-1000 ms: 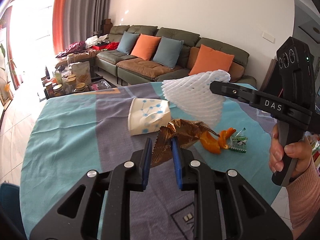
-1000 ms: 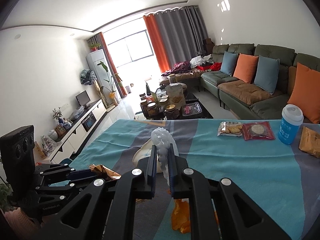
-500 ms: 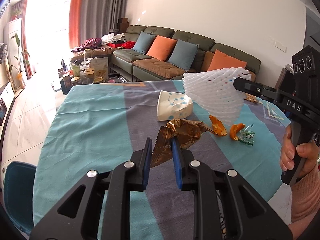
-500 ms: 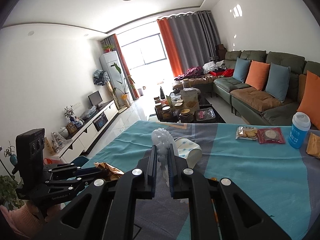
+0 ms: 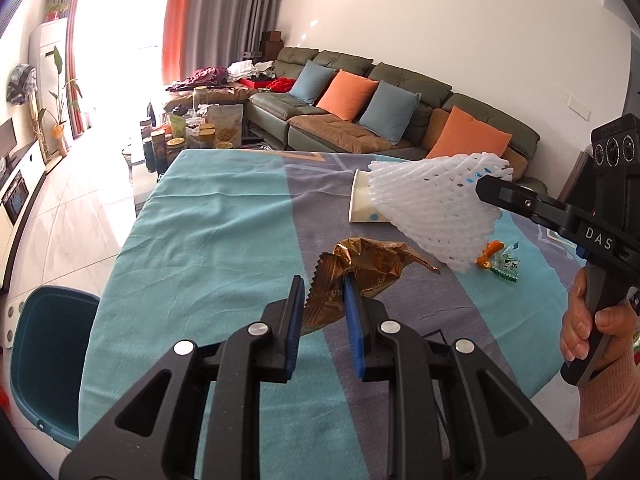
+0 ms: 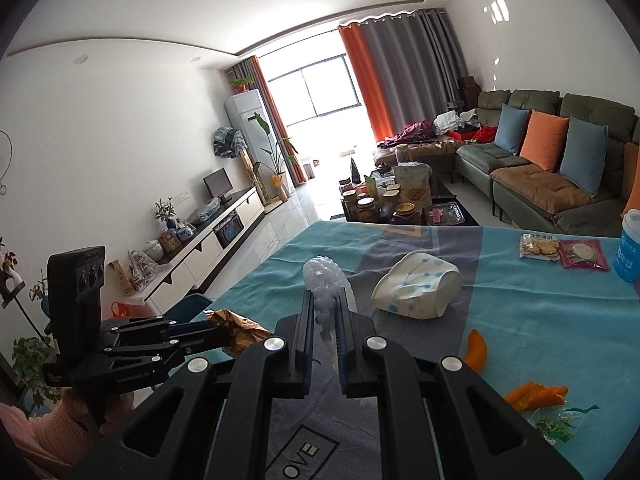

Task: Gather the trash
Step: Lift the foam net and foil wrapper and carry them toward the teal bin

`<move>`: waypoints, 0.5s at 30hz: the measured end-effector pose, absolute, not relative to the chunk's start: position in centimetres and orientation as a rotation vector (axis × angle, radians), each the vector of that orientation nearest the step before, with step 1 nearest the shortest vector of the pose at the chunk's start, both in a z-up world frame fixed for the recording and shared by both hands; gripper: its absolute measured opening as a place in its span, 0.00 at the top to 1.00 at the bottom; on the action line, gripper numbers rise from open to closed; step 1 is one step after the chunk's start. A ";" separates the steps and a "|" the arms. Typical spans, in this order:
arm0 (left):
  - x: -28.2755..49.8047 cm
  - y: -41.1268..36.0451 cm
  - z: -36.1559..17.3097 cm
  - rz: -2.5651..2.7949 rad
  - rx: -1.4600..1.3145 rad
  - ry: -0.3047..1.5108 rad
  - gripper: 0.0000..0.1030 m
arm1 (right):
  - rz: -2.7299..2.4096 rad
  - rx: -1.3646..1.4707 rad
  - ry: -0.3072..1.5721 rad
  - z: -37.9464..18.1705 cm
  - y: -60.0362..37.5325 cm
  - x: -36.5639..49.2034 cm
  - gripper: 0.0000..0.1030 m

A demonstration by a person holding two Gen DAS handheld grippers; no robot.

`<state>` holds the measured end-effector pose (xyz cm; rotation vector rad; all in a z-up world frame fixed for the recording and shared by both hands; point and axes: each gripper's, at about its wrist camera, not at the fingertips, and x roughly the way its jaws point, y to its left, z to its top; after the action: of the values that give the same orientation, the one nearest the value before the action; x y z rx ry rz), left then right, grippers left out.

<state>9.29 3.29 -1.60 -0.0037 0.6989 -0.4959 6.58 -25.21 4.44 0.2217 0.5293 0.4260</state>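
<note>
**Both tools loaded with trash above the tabletop**

Left tool (image 5: 322,300) clamped on a crumpled brown foil wrapper (image 5: 360,268), blue pads pinching its serrated edge; wrapper lifted, jutting forward over the teal and grey cloth of the tabletop (image 5: 208,232). Same wrapper (image 6: 236,330) seen from the right wrist view, sticking out of the left tool (image 6: 208,330) at lower left, with a hand in a pink sleeve (image 6: 36,428) around the handle.

Right tool (image 6: 324,312) closed tight on a white foam fruit net (image 6: 320,280), net bunched up between narrow jaws and poking out past the tips. From the left wrist view, net (image 5: 432,208) fanned out wide, hanging in the air from the right tool (image 5: 490,190); hand (image 5: 588,320) wrapped round the black grip.

Left lying on the tabletop: a crushed white paper cup (image 6: 416,288) on its side, orange peel pieces (image 6: 536,396) near the right edge, a small clear and green wrapper (image 6: 560,424) just beside the peel. Farther back, two snack packets (image 6: 564,250) and a blue cup (image 6: 630,246). Teal bin (image 5: 48,360) on the floor beside the tabletop.
</note>
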 end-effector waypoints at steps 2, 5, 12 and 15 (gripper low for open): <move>9.1 3.6 -1.5 -0.488 -0.004 0.697 0.80 | 0.436 0.224 0.534 4.3 -24.9 6.6 0.91; 8.6 4.2 -1.5 -0.476 -0.005 0.694 0.80 | 0.449 0.225 0.539 4.3 -24.2 6.5 0.91; 7.9 5.4 -1.1 -0.451 -0.017 0.691 0.80 | 0.473 0.228 0.547 4.1 -23.2 6.5 0.91; 7.7 6.0 -1.0 -0.442 -0.023 0.691 0.80 | 0.481 0.228 0.550 4.1 -22.8 6.5 0.91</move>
<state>7.70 6.00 -1.04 -0.0230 0.6910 -0.4416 6.45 -22.80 4.08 0.2284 0.5505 0.4808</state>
